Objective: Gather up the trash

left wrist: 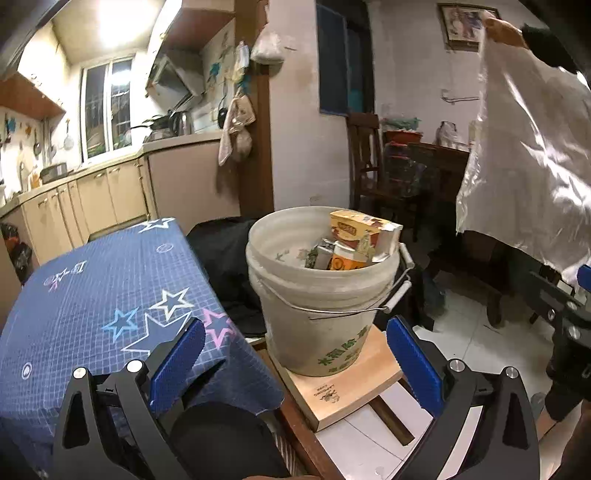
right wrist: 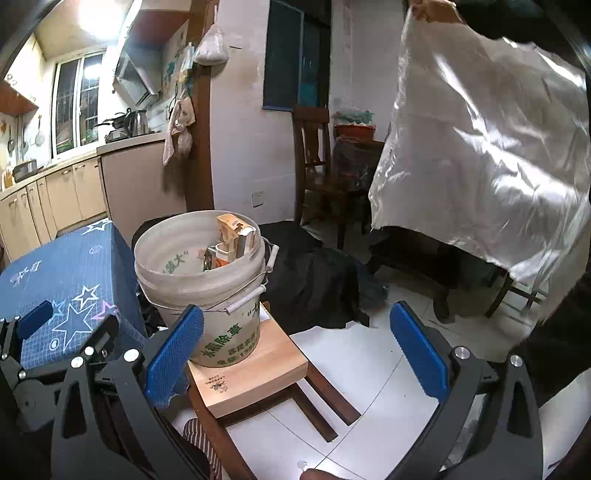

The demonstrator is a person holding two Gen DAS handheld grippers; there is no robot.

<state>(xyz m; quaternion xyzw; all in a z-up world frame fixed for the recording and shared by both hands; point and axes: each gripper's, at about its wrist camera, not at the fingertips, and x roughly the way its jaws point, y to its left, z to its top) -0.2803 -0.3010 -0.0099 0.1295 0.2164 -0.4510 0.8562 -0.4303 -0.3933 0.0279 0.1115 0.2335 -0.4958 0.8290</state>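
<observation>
At the left of both views lies a blue grid-patterned tablecloth with printed stars [left wrist: 92, 295] over a table, and beige kitchen cabinets [left wrist: 92, 199] run along the upper left under a window. In the middle, a white plastic bucket with a wire handle [left wrist: 317, 291] stands on a pale wooden block [left wrist: 347, 387], which rests on a dark wooden stool [right wrist: 317, 391]; the bucket carries green Chinese lettering, partly hidden, and the block a small stamped logo too fine to read. Orange and yellow cartons and other packaging [left wrist: 354, 240] fill the bucket to the rim. Behind it a black cloth heap [right wrist: 314, 280] sits on the white tiled floor. At the upper right a bare hand [right wrist: 436, 11] holds up a shiny white plastic bag [right wrist: 480, 155], covering the dark chair there. The left gripper [left wrist: 295, 369] is spread wide, gripping nothing, the bucket between and beyond its blue pads. The right gripper [right wrist: 295, 354] is likewise spread, with the bucket near its left pad.
</observation>
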